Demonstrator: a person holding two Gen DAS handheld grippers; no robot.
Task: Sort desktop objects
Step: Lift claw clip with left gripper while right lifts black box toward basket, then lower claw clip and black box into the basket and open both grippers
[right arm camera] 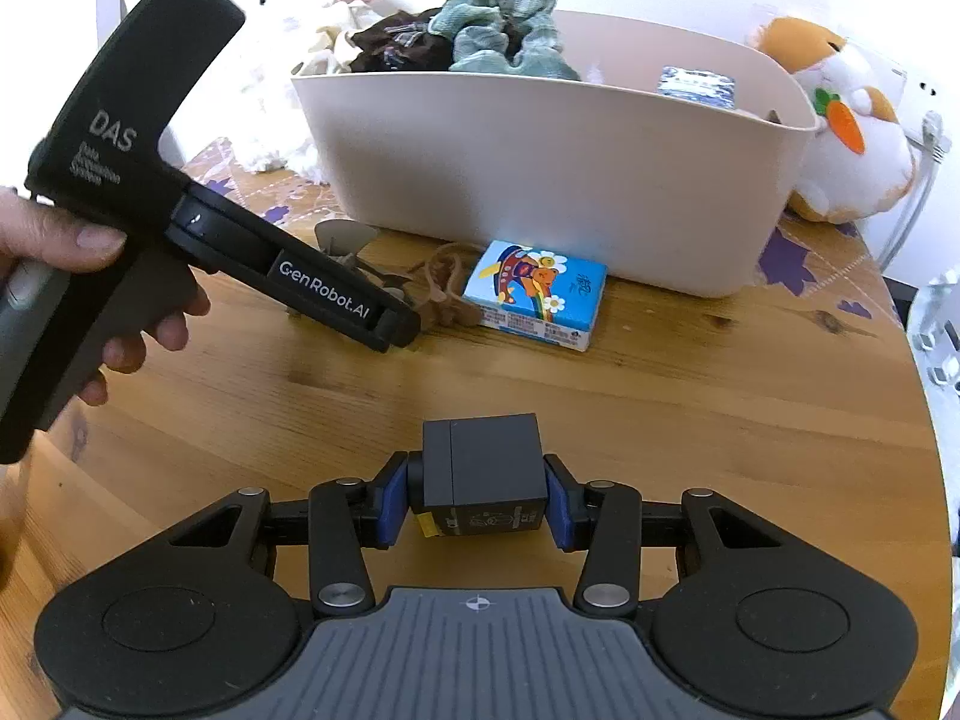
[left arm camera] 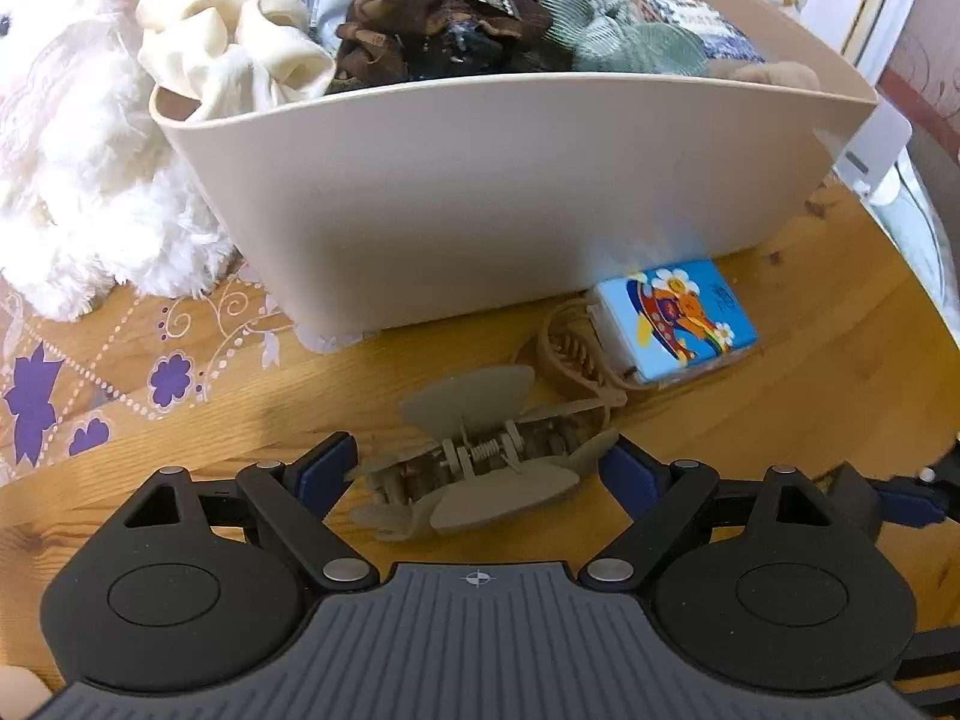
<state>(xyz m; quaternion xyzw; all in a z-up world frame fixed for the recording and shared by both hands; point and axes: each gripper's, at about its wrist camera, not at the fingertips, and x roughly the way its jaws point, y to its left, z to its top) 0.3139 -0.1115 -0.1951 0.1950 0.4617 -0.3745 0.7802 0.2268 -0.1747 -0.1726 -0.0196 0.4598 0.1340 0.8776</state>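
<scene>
Hair claw clip (left arm camera: 480, 456), taupe, lies on the wooden surface (left arm camera: 780, 420) between the wide-apart jaws of the left gripper (left arm camera: 480, 468), whose blue pads do not press on it. A second, browner claw clip (left arm camera: 570, 354) lies just beyond it, touching a blue cartoon-printed tissue pack (left arm camera: 678, 318) that rests against the foot of the beige tub (left arm camera: 510, 192). The tub is heaped: cream scrunchies (left arm camera: 240, 48) at one end, a dark brown fabric piece (left arm camera: 432, 24) in the middle, green scrunchies (left arm camera: 576, 6) next, and a blue-and-white patterned packet (left arm camera: 702, 24) near the far end. A white fluffy toy (left arm camera: 78, 168) leans beside the tub. The right gripper (right arm camera: 477, 498) has its jaws clamped on a dark grey box (right arm camera: 480, 468) above the surface. An orange-and-white plush (right arm camera: 840, 120) sits beside the tub's other end.
</scene>
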